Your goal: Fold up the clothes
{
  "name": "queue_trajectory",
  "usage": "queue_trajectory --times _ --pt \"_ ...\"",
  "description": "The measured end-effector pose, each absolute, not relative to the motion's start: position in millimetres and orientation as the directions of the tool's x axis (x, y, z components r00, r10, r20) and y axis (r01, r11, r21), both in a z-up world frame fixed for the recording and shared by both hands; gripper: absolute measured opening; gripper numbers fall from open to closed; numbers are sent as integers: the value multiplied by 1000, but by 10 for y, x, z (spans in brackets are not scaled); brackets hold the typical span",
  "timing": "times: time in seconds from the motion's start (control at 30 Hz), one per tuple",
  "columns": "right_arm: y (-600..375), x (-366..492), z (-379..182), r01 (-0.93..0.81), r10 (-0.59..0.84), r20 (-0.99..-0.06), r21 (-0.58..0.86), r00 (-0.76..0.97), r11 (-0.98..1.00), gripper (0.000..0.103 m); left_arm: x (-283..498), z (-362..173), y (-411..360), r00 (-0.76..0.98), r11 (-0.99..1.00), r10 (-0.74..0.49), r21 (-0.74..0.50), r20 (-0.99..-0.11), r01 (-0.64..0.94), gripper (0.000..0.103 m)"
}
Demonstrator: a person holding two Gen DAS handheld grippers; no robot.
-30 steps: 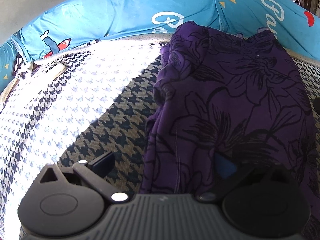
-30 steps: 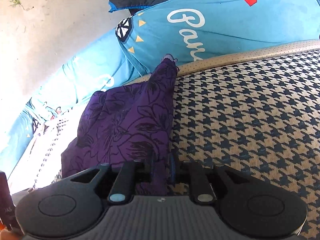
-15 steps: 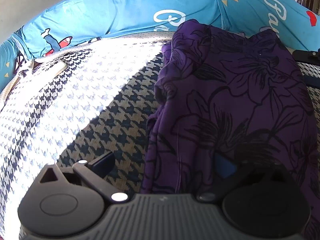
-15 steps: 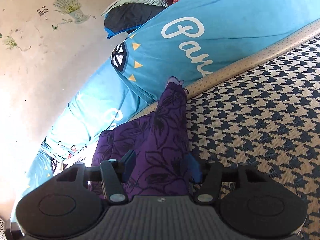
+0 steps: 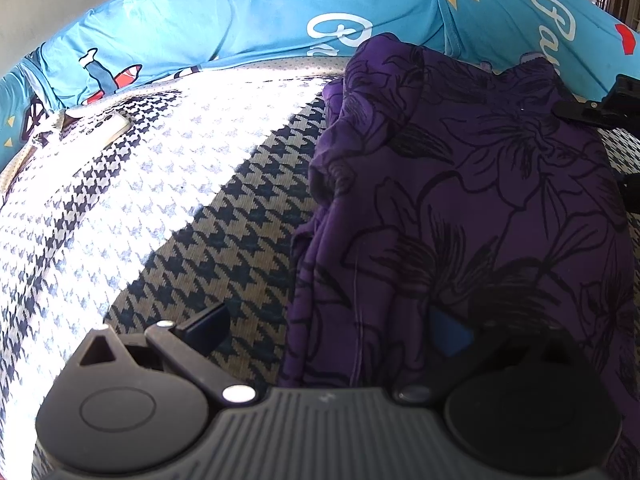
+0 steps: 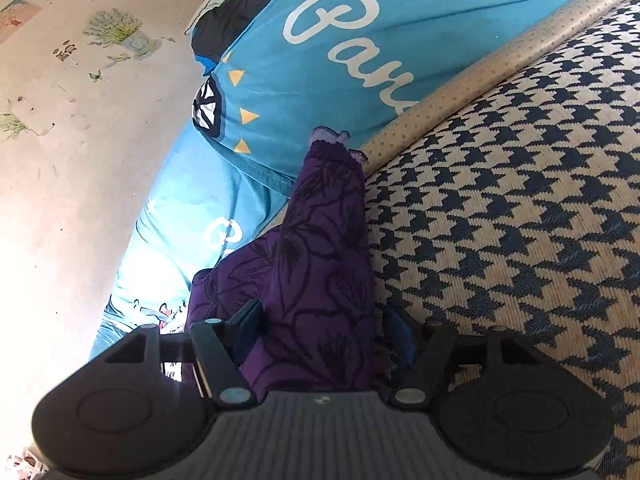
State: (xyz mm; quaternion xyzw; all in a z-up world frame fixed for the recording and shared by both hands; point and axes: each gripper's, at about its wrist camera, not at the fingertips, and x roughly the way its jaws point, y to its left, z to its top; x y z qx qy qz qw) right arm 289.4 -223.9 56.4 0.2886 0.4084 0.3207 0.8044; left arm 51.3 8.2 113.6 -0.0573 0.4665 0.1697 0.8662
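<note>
A purple garment (image 5: pixel 480 184) with black flower outlines lies lengthwise on a houndstooth mat (image 5: pixel 224 232). My left gripper (image 5: pixel 330 330) is open at its near end. Its left finger (image 5: pixel 208 324) rests over bare mat, and the blue pad of the right finger (image 5: pixel 452 336) shows among the cloth. In the right wrist view a narrow end of the garment (image 6: pixel 320 240) runs away toward a frilled cuff (image 6: pixel 336 140). My right gripper (image 6: pixel 322 326) is open with that cloth bunched between its fingers. The right gripper (image 5: pixel 600 104) also shows at the garment's far right edge.
Blue printed pillows (image 5: pixel 280 12) line the back edge of the mat, against a pale wall with stickers (image 6: pixel 112 32). A pale flat object (image 5: pixel 104 130) lies at the mat's far left in bright sun. Bare mat (image 6: pixel 520 220) stretches to the right of the garment.
The right gripper's jaws have spread apart from shut on the garment, and its view has tilted up toward the wall. It has come into the left wrist view. The left gripper stays still.
</note>
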Motion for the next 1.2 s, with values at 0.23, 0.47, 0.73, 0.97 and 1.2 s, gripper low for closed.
queue_trajectory --times 0.23,0.47,0.73,0.97,1.2 --pt "-1991 2908 496 -326 781 -458 728 424 604 53 507 1130 93 509 937 235 55 -828 -345 103" --pt "-1873 2876 444 -327 773 -471 716 426 617 27 532 1134 72 509 937 240 61 -827 -344 103" --pt "-1783 2718 669 -376 722 -482 630 497 679 18 555 1178 34 519 941 249 77 -818 -331 103" --pt "-1814 2551 914 -387 658 -479 548 582 742 17 568 1339 -97 569 959 226 77 -790 -274 103" --pt "-2043 2234 1121 -313 508 -490 427 708 848 14 537 1564 -280 631 988 107 11 -768 -154 103"
